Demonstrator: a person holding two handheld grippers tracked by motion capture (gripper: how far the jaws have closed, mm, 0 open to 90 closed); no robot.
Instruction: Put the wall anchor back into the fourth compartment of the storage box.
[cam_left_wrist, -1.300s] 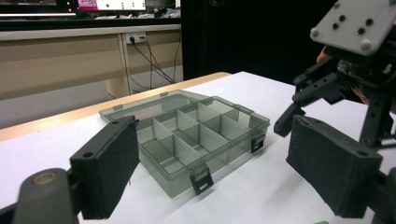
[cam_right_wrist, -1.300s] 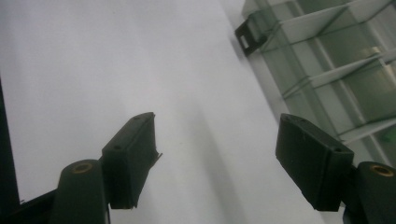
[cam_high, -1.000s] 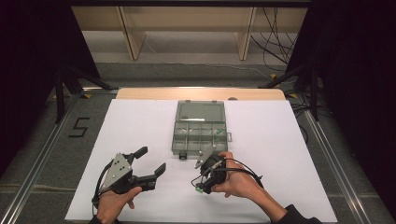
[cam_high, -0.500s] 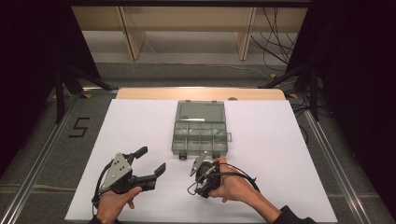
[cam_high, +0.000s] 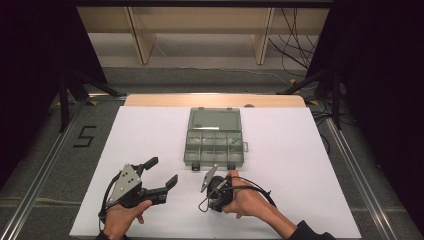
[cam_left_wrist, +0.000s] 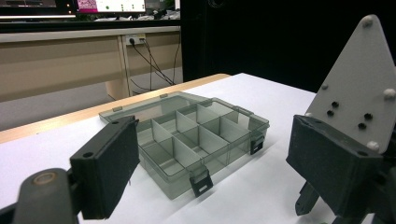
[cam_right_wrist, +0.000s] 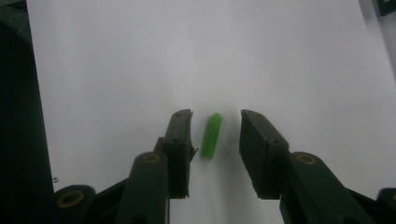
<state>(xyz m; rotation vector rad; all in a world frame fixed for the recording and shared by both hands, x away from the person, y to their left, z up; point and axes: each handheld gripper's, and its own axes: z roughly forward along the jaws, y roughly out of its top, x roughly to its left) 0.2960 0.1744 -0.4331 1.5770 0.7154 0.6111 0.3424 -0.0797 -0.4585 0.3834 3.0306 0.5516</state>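
White paper covers the bench (cam_high: 150, 135), where a clear compartment box (cam_high: 214, 140) lies open. Just in front of the box, the right tongs (cam_right_wrist: 216, 119) have been closing around a green plastic plug (cam_right_wrist: 211, 136) without touching it yet. Left tongs (cam_high: 162, 172) hover wide open, empty. Pickup and boxing remain.

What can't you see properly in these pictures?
- High view: the green plug under the right gripper is hidden by the hand.
- High view: the green bit in the organizer box is too small to tell.
- Right gripper view: the dark thing at the top right corner is cut off by the edge.
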